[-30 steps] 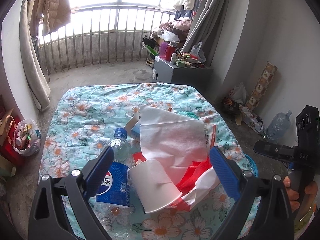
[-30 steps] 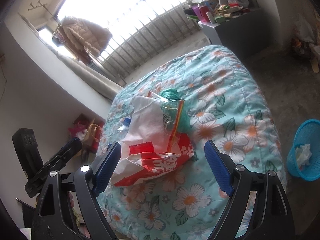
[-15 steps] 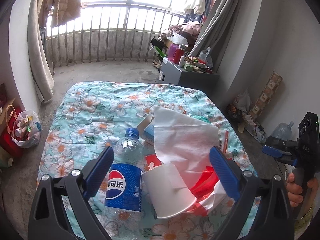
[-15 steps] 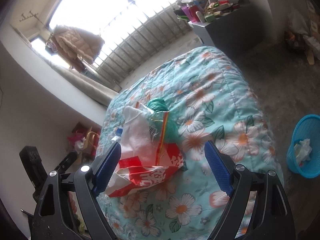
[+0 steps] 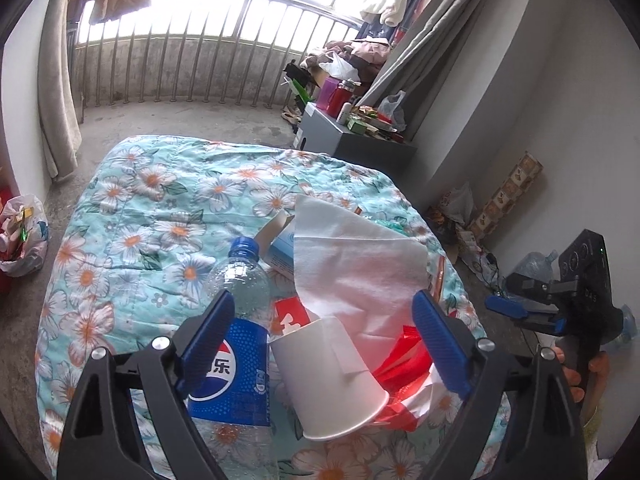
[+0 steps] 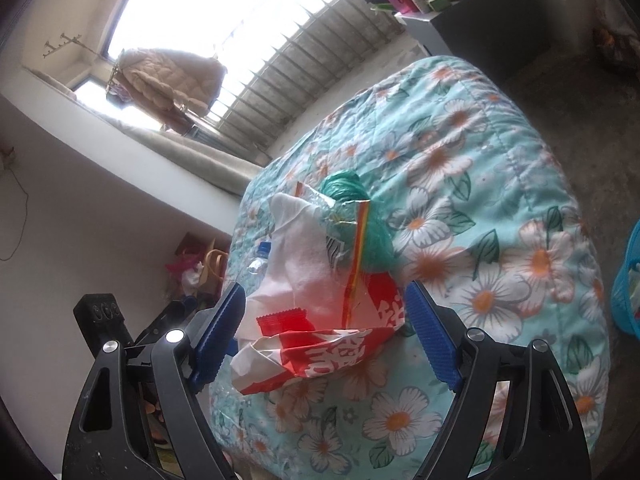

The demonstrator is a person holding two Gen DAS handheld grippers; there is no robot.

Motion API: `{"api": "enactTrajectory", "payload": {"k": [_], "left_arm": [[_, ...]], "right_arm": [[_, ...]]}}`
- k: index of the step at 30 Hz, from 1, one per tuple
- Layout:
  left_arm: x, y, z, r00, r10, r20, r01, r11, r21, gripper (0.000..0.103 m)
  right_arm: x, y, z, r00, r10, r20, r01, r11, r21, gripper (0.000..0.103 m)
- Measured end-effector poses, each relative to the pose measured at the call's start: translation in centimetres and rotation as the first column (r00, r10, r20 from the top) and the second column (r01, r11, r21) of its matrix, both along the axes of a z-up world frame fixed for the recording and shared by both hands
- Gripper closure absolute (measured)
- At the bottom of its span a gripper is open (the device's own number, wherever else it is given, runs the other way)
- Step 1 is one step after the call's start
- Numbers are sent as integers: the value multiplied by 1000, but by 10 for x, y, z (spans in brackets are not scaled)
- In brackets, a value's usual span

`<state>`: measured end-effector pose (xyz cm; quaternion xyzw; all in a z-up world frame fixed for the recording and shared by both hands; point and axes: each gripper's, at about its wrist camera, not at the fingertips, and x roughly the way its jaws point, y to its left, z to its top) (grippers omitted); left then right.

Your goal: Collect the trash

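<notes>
- Two views are available; left wrist view first: the left gripper [image 5: 320, 330] has its jaws spread wide and holds nothing, hovering over a pile of trash on the floral quilt [image 5: 132, 216]
- Between its fingers lie a Pepsi bottle [image 5: 236, 344] on its side, a white paper cup [image 5: 332, 376] tipped over just beside it, and a white tissue [image 5: 356, 264] draped over a red and white wrapper [image 5: 404, 364]; a small blue box [image 5: 282, 252] lies behind the tissue
- Compared with one second ago, the bottle and cup fill more of the gap between the fingers and sit more centrally, so the left gripper has closed in on the pile; judged step: lining up on a first piece, likely bottle or cup
- The right gripper [image 5: 524, 312] shows at the right edge of this view, off the bed edge
- Right wrist view: the right gripper [image 6: 324, 336] is likewise spread and empty, with the red and white wrapper [image 6: 316, 352] framed between its fingers, the tissue [image 6: 296, 264] and a green bundle [image 6: 356, 208] behind
- Over the same second the blue basket [image 6: 630, 280] has slid almost out of frame at the right edge, while the wrapper has stayed framed
- No item is lifted yet; collection is at its start
</notes>
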<state>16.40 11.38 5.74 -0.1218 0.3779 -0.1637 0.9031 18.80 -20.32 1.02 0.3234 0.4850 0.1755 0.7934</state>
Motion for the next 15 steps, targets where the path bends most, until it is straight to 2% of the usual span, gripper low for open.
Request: {"api": "enactTrajectory", "payload": {"k": [6,9,11,15], "left_arm": [[12,-12,-8,999,-45,-21,45,998,40,31],[31,-16,-15,995,-70,-71,72,997,32,40],[47,-22,-21,991,-88,-102,92,995,41,40],[71,-35,-36,984,-98,-148,117,986,123,40]], "right_arm": [[4,6,-8,1000,12,-20,-12,1000,1,32],[5,5,-15,999,4,-37,-4,1000,2,32],[4,3,-17,999,-2,-43,2,1000,5,32],[3,-2,-19,999,-11,-48,12,1000,13,32]]}}
